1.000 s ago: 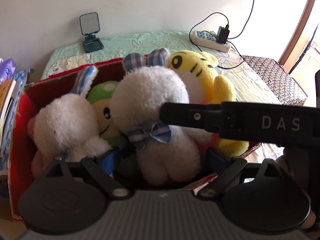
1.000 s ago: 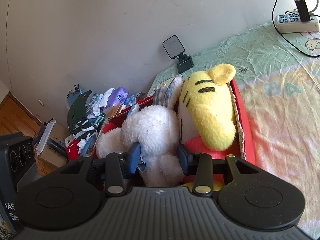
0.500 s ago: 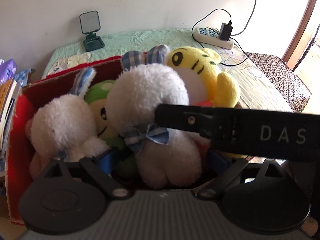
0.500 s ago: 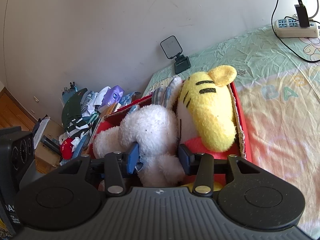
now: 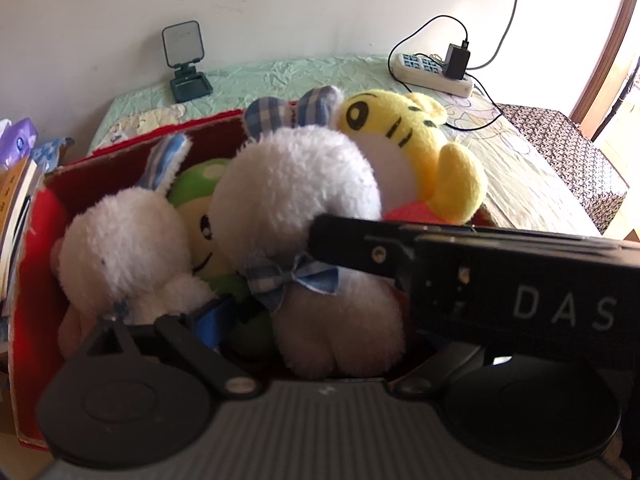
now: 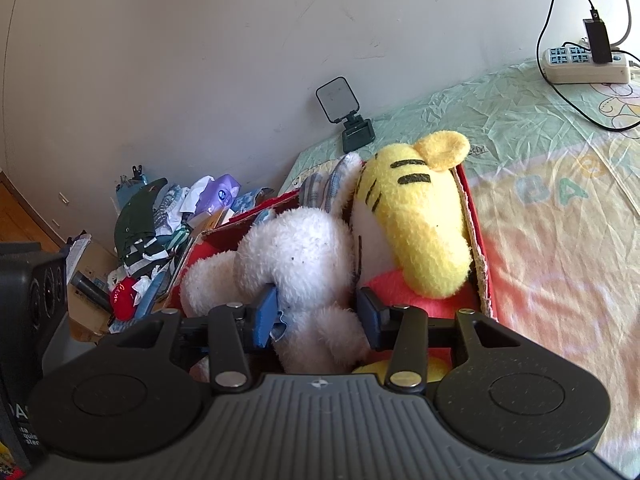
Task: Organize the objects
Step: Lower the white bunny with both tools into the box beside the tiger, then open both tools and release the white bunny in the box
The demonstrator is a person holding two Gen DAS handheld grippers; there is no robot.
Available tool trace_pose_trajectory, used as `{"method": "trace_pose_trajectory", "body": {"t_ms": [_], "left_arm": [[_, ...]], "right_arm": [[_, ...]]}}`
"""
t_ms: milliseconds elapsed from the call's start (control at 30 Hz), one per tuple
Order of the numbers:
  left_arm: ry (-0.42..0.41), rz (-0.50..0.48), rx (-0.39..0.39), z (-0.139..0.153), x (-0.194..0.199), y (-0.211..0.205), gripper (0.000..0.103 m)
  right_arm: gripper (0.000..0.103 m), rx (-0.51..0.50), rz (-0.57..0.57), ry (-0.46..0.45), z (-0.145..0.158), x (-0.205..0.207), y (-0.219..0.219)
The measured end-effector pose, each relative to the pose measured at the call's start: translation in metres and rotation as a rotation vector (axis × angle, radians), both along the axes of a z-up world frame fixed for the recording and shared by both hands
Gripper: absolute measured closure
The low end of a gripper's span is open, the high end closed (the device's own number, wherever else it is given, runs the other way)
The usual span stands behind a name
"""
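A red box (image 5: 44,216) on the bed holds several plush toys: a big white bunny (image 5: 296,188) with a checked bow, a smaller white bunny (image 5: 124,248), a green toy (image 5: 204,224) and a yellow tiger (image 5: 400,128). My left gripper (image 5: 320,328) straddles the big bunny's lower body with its jaws opening; the pads stand clear of the fur, and its right finger is hidden. My right gripper (image 6: 318,316) is shut on the big white bunny (image 6: 304,256) just below its head, beside the tiger (image 6: 420,220). Its black finger (image 5: 348,244) crosses the left wrist view.
A dark green stand (image 5: 186,60) and a power strip (image 5: 432,74) with a plugged-in charger and cable lie on the bed near the wall. Books (image 5: 16,184) and a heap of clutter (image 6: 160,232) sit left of the box. Pastel sheet (image 6: 560,240) spreads to the right.
My left gripper's jaws have spread wider, and its right pad has gone out of sight behind the right gripper. The right gripper and the toys have barely moved.
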State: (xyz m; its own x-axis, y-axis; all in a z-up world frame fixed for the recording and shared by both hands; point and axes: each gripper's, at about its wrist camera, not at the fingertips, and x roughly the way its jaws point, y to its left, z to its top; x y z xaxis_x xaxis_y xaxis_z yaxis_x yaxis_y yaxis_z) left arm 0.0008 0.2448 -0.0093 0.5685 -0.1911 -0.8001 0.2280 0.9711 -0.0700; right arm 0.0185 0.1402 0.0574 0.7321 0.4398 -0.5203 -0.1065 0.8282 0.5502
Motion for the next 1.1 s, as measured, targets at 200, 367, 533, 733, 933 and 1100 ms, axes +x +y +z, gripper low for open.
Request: {"method": "trace_pose_trajectory", "body": {"t_ms": [200,367,533,733,933,1100], "left_arm": [[-0.013,-0.006,0.019,-0.001,0.000,-0.003,0.001],[-0.020,-0.004,0.020,-0.002,0.001,-0.003,0.001],[-0.019,-0.003,0.004,0.003,-0.002,-0.001,0.001],[-0.024,0.027,-0.004,0.012,-0.013,0.002,0.001],[-0.018,0.078,-0.013,0.021,-0.023,0.010,0.001],[-0.041,0.117,0.001,0.031,-0.036,0.018,0.001]], "right_arm": [[0.057,-0.018,-0.008,-0.005,-0.001,-0.002,0.003],[0.057,-0.022,-0.021,-0.003,-0.002,-0.005,0.006],[0.055,-0.005,-0.047,0.003,0.003,-0.014,0.002],[0.050,-0.022,-0.106,-0.007,0.011,-0.028,0.000],[0.048,-0.057,-0.160,-0.029,0.020,-0.043,0.002],[0.031,-0.105,-0.234,-0.064,0.030,-0.057,0.002]]}}
